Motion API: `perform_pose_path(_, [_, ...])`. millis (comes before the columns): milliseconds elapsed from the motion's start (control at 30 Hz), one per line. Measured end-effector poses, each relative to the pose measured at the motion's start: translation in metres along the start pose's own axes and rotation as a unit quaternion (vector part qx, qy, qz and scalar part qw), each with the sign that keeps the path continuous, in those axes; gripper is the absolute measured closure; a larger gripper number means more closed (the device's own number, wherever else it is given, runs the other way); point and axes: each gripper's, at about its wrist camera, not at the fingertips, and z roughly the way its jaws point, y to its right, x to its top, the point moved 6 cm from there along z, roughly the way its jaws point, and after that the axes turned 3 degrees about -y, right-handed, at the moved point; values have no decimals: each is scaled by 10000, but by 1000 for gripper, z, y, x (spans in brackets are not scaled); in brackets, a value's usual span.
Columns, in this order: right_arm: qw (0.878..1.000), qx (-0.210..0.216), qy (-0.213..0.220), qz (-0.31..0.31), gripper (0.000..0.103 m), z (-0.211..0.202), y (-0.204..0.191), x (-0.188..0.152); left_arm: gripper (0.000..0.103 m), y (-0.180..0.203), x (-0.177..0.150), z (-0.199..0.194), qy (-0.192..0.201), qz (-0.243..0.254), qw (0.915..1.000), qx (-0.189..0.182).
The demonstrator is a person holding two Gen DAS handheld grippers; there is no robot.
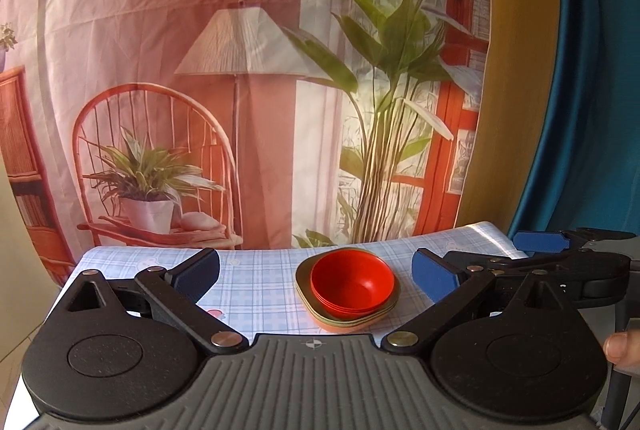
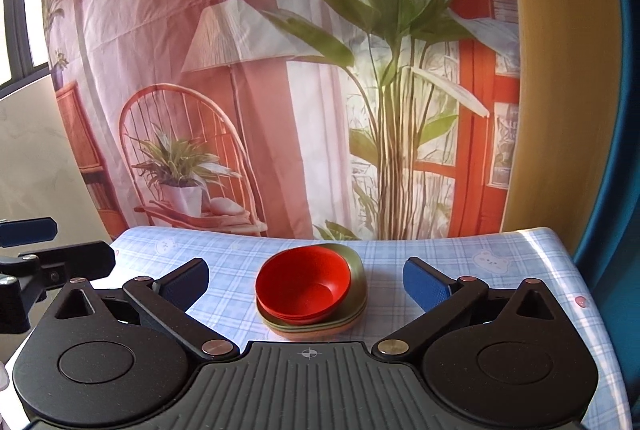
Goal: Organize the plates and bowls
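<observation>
Honestly, stacking looks done: red bowls nested on plates, both grippers spread wide, empty; nothing left to grab.

Bowls nested, on stacked plates, mid-table. Printed backdrop hangs behind table. Right gripper right of left gripper.

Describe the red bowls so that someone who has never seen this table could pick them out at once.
Start at the table with the blue checked cloth, in front of the backdrop printed with a lamp and plants. Near its middle sits a single stack of dishes. The red bowls are the round, nested pieces on top of it, while the plates under them are flat, squarish, olive green and orange.
</observation>
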Motion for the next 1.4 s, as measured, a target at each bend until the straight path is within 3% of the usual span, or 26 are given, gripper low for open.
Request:
perform_pose_path(267, [9994, -135, 315, 28, 0, -59, -1, -9, 0, -10, -9, -44, 51, 40, 9994, 352])
perform_pose_path(633, [9986, -478, 195, -75, 0, -109, -8, -35, 0, -20, -30, -82, -70, -239, 9983, 534])
perform_pose_path(1400, [9986, -491, 162, -122, 0, -126, -20, -42, 0, -26, -36, -95, -128, -317, 9971, 682])
